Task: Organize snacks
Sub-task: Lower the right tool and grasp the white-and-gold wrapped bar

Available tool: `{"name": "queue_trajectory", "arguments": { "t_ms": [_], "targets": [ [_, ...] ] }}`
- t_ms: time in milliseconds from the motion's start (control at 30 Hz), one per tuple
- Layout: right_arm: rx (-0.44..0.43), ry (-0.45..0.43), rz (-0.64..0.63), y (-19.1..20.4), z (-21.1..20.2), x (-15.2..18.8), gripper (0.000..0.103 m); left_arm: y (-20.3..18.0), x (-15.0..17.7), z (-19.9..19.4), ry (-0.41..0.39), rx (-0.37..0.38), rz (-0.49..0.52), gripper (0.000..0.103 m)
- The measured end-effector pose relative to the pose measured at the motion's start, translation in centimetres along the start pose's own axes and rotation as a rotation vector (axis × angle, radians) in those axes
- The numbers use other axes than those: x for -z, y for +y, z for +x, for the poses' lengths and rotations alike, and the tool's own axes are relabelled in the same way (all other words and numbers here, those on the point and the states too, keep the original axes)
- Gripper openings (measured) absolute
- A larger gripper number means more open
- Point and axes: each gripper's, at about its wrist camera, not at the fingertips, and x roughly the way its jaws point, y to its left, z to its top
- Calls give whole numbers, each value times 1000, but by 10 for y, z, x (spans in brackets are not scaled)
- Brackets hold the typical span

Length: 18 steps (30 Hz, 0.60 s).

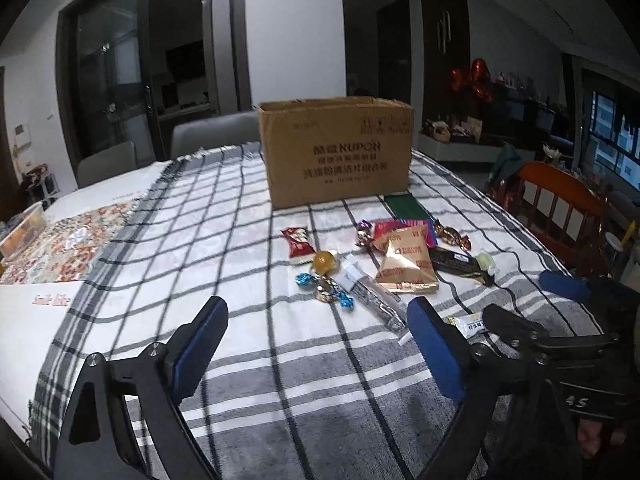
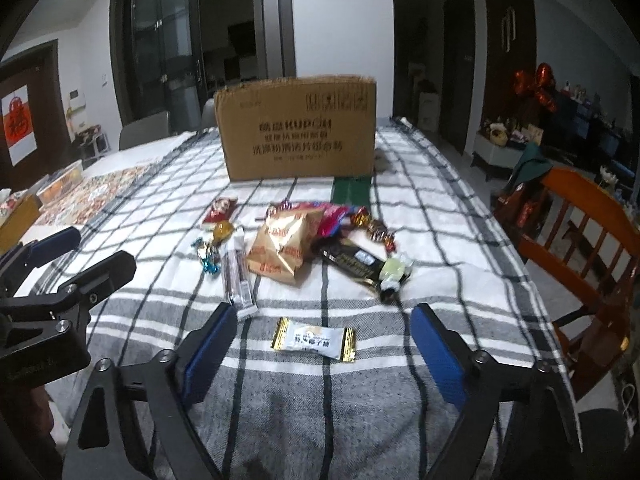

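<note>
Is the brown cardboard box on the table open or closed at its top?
Open, it seems: the cardboard box shows a ragged top rim with no flaps folded over it. Its inside is hidden.

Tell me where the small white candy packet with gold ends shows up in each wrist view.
Left wrist view: the white candy packet is at lower right, mostly hidden behind the right claw's finger.
Right wrist view: it lies in full view at lower centre, between the open claw's two blue pads.
Shared landmark: the cardboard box at the far side of the checked cloth.
</note>
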Motion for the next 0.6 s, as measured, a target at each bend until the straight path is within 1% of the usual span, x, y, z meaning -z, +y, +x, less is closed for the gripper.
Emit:
{"name": "queue_trajectory", "arguments": {
  "t_ms": [200, 300, 400, 600],
  "targets": [
    [-28, 54, 6, -2, 18, 5, 69, -9, 3, 18, 48, 43, 25, 79],
    [-35, 72, 9, -4, 25, 6, 62, -15, 5, 25, 62, 56, 42, 79],
    [-50, 87, 19, -6, 30, 8, 60, -19, 6, 31, 77, 68, 54, 78],
    [-69, 100, 10, -3, 37, 10, 59, -22, 8, 39, 98, 78, 60, 77]
  ]
}}
